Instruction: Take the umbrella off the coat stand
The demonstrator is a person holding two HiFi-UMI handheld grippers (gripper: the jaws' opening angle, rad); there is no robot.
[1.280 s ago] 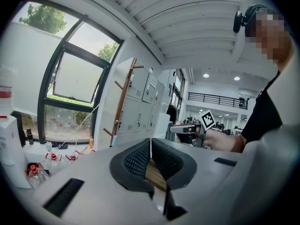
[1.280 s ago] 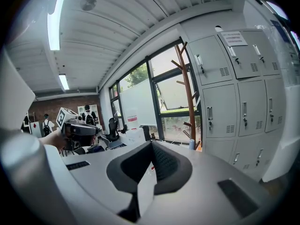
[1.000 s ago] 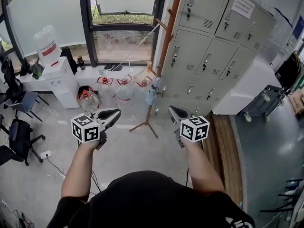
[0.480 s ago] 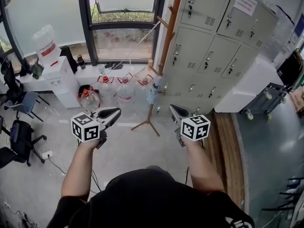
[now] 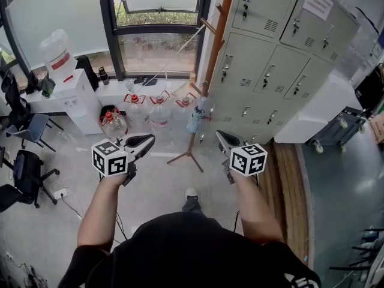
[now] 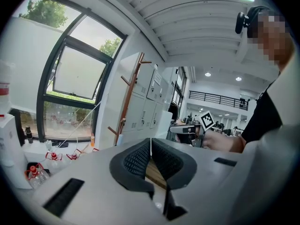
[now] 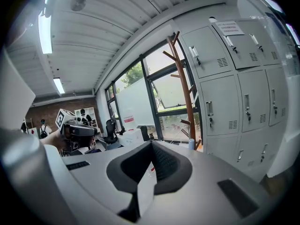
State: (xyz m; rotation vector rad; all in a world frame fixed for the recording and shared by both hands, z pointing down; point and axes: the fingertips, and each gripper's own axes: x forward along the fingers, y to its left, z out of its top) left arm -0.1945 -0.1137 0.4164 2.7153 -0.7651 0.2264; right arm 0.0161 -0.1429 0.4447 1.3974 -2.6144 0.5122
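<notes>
Just in front of the person, left gripper point(image 5: 149, 140) and right gripper point(image 5: 219, 137): fingers on both pressed together, nothing held. Farther out at 12 o'clock, the wooden coat stand point(image 5: 214, 47) stands on the floor, lockers point(image 5: 270, 71) just beside it at 2 o'clock. The umbrella point(image 5: 195, 117), folded and pale blue, hangs low on the stand, well apart from both grippers. Water jugs point(image 5: 159, 110) stand at 11 o'clock under the window point(image 5: 156, 23).

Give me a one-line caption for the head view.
Left hand-held gripper and right hand-held gripper, both shut and empty, face the wooden coat stand, where a pale blue umbrella hangs.
</notes>
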